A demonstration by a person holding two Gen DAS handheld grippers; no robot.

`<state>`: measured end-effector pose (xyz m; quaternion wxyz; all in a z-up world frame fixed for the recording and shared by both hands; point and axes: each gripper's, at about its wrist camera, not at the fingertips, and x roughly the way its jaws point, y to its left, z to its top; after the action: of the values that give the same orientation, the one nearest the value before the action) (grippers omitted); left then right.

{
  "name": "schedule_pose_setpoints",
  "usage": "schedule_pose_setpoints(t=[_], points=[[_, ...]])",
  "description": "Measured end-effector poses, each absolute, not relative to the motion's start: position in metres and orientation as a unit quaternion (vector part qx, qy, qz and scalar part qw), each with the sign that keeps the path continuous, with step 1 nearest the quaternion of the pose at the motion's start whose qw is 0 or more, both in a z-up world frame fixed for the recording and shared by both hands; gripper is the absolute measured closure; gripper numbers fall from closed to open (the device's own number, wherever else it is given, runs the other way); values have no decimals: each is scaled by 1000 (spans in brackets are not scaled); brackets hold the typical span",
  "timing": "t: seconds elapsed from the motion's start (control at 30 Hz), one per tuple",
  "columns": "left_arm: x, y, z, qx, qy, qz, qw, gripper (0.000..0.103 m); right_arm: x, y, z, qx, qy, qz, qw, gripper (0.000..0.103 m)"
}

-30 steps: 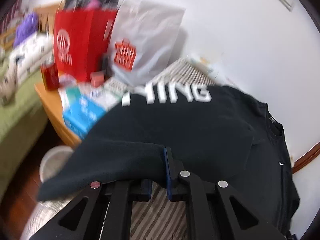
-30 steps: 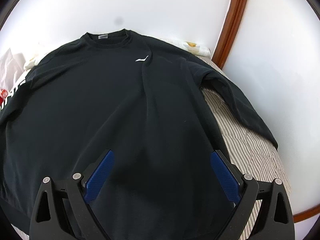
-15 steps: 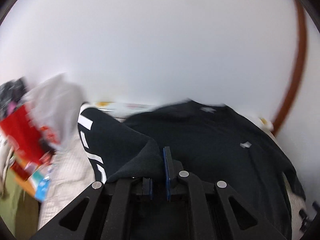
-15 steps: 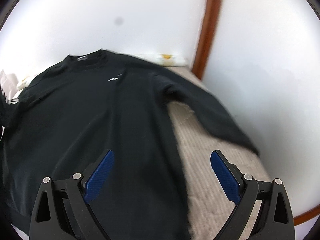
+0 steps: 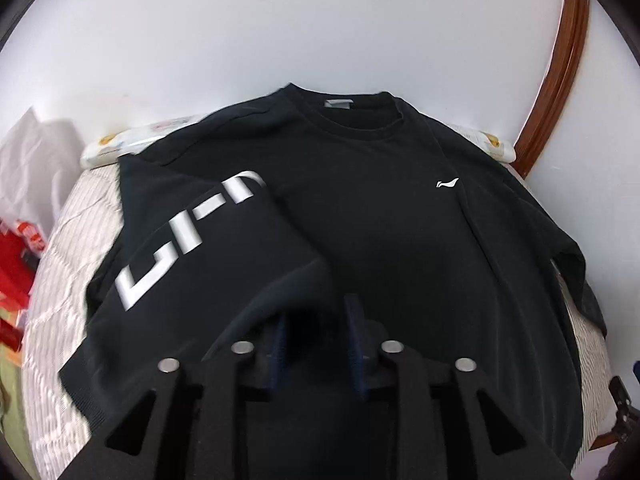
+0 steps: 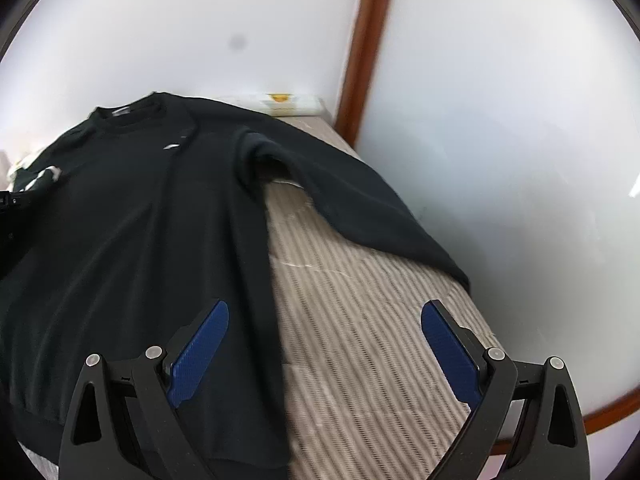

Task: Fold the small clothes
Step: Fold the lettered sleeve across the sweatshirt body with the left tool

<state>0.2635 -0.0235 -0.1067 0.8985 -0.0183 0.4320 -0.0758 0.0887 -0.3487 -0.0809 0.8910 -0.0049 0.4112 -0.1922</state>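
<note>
A black long-sleeved sweatshirt [image 5: 380,232] lies face up on a striped bed [image 5: 68,240], collar toward the wall. Its left sleeve [image 5: 200,248], with white lettering, is folded in across the chest. My left gripper [image 5: 316,312] sits at that sleeve's cuff with its jaws a little apart; the cuff lies at the left pad. In the right wrist view the sweatshirt [image 6: 132,216] fills the left side and its other sleeve [image 6: 352,200] lies spread out to the right. My right gripper [image 6: 324,316] is wide open and empty above the shirt's right side edge.
The white wall runs close behind the bed, with a brown wooden trim [image 6: 360,52] at the corner. A patterned pillow [image 5: 136,140] lies under the collar end. Red and white bags [image 5: 20,216] stand left of the bed. Bare striped bedding [image 6: 372,320] shows at the right.
My left gripper swung the lettered sleeve from the bed's left edge in over the chest, and its jaws have parted. My right gripper drifted right, staying open.
</note>
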Motion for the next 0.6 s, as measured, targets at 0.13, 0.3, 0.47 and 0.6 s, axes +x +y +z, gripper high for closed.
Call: schedule_pose_setpoints(t=[0.13, 0.3, 0.47, 0.6], points=[[225, 10, -93, -28, 403, -63, 913, 39, 99, -314, -75, -14, 401, -149, 904, 7], [173, 80, -101, -51, 400, -17, 915, 38, 121, -253, -68, -33, 392, -68, 917, 7], [145, 128, -133, -76, 437, -3, 896, 38, 154, -175, -65, -61, 375, 29, 925, 8], [132, 149, -157, -110, 442, -13, 890, 39, 177, -109, -74, -112, 364, 88, 921, 16]])
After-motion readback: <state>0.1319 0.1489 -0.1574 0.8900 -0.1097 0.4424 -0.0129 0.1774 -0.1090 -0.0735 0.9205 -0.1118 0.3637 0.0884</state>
